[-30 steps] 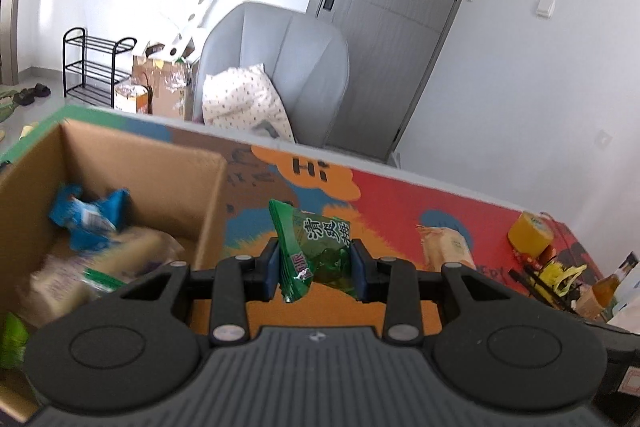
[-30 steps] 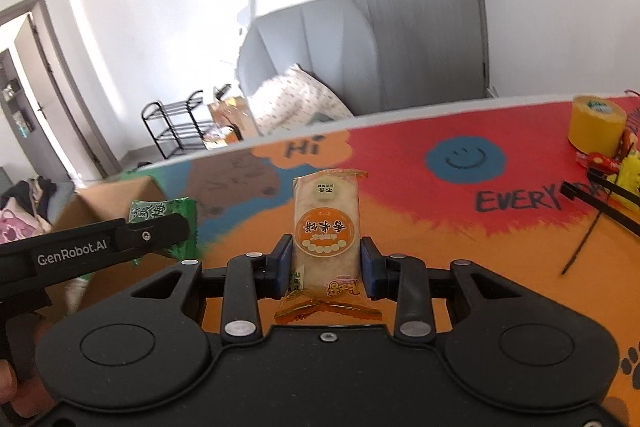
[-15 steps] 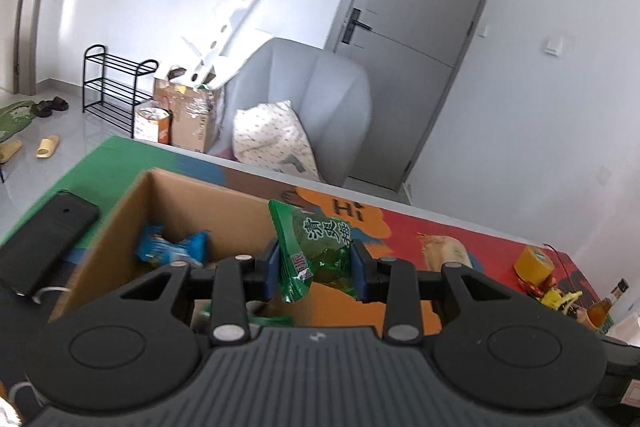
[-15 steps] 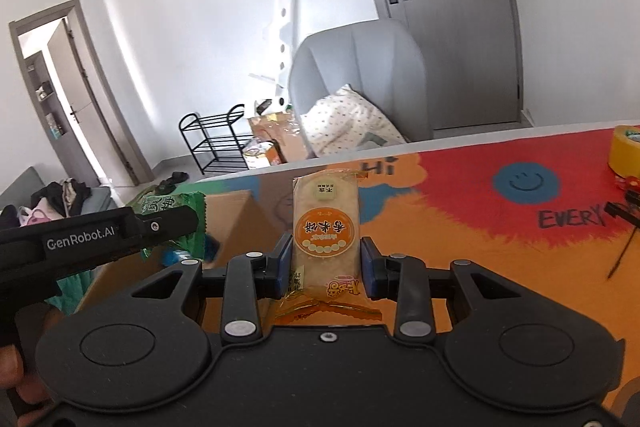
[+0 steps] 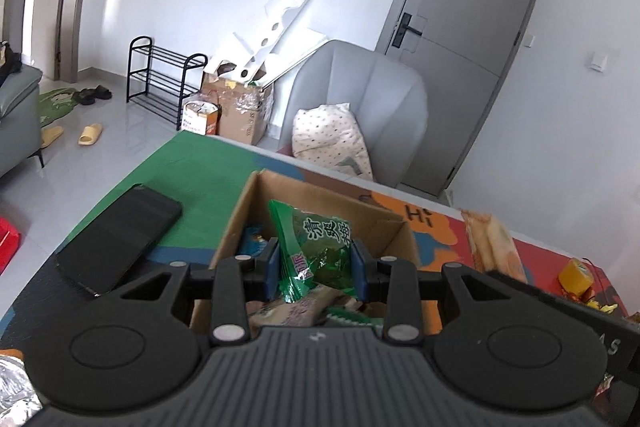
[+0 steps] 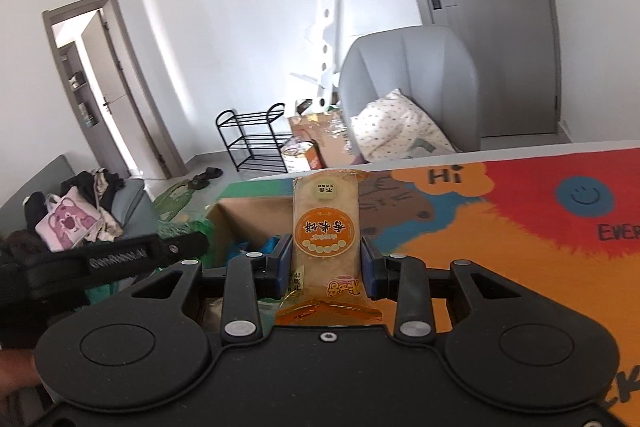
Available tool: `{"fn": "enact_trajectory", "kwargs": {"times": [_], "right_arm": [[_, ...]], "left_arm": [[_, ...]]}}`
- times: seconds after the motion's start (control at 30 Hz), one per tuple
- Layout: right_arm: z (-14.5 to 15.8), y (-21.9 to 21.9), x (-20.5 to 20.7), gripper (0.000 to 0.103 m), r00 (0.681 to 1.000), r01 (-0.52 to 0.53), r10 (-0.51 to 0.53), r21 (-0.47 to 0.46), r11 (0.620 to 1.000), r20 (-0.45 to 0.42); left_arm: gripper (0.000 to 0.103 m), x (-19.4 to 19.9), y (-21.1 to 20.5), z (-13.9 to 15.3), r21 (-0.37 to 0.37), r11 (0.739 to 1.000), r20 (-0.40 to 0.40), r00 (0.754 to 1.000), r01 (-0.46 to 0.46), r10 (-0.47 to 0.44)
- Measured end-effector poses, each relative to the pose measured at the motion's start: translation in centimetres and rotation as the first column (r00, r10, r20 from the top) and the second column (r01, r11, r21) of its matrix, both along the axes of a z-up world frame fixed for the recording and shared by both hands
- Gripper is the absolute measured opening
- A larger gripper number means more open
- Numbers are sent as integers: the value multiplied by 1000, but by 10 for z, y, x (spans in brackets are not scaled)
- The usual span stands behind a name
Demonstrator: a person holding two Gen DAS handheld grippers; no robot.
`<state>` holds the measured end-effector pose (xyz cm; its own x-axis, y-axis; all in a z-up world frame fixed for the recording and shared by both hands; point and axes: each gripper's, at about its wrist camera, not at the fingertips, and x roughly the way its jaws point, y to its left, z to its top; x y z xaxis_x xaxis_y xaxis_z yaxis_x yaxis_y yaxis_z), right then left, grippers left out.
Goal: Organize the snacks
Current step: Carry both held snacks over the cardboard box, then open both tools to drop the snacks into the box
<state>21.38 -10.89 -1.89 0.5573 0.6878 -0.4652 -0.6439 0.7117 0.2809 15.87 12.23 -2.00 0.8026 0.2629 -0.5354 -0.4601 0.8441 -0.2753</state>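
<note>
Each view is taken from just behind its own gripper's fingers, tilted down across the colourful table (image 5: 192, 163). The cardboard box (image 5: 316, 203) is seen close below in the left wrist view and further left in the right wrist view; the grey armchair (image 6: 412, 75) and door are shared by both

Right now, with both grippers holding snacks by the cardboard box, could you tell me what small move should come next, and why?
Probably open the left gripper: its green crinkly snack packet hangs above the open brown cardboard box, where other snacks lie. The right gripper, gripping the orange rice cracker packet, can follow.
</note>
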Motion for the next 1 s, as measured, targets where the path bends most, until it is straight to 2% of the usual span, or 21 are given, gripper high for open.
{"fn": "enact_trajectory", "kwargs": {"times": [0.17, 0.3, 0.43, 0.5, 0.63, 0.87, 1.0], "right_arm": [[1, 16, -3, 33, 1000, -27, 27, -2, 1000, 1], [0, 27, -5, 33, 999, -42, 42, -5, 999, -5], [1, 38, -5, 33, 998, -55, 55, -5, 998, -8], [2, 44, -4, 33, 998, -61, 61, -6, 998, -3], [0, 47, 1, 49, 999, -45, 45, 5, 999, -15], [-2, 28, -4, 50, 999, -15, 15, 5, 1000, -41], [-1, 13, -10, 56, 999, -2, 2, 6, 1000, -44]], "left_arm": [[39, 0, 7, -6, -9, 1000, -28, 1000, 6, -6], [61, -6, 13, -5, -15, 1000, -17, 1000, 1, -2], [72, -14, 16, -1, -9, 1000, 10, 1000, -7, 7], [74, -17, 19, 0, -4, 1000, 10, 1000, -26, 26], [78, -19, 27, 0, -13, 999, 9, 999, -39, 40], [84, -23, 27, -2, 3, 999, 6, 999, -51, 51], [85, -23, 18, -2, 17, 999, -1, 999, -32, 32]]}}
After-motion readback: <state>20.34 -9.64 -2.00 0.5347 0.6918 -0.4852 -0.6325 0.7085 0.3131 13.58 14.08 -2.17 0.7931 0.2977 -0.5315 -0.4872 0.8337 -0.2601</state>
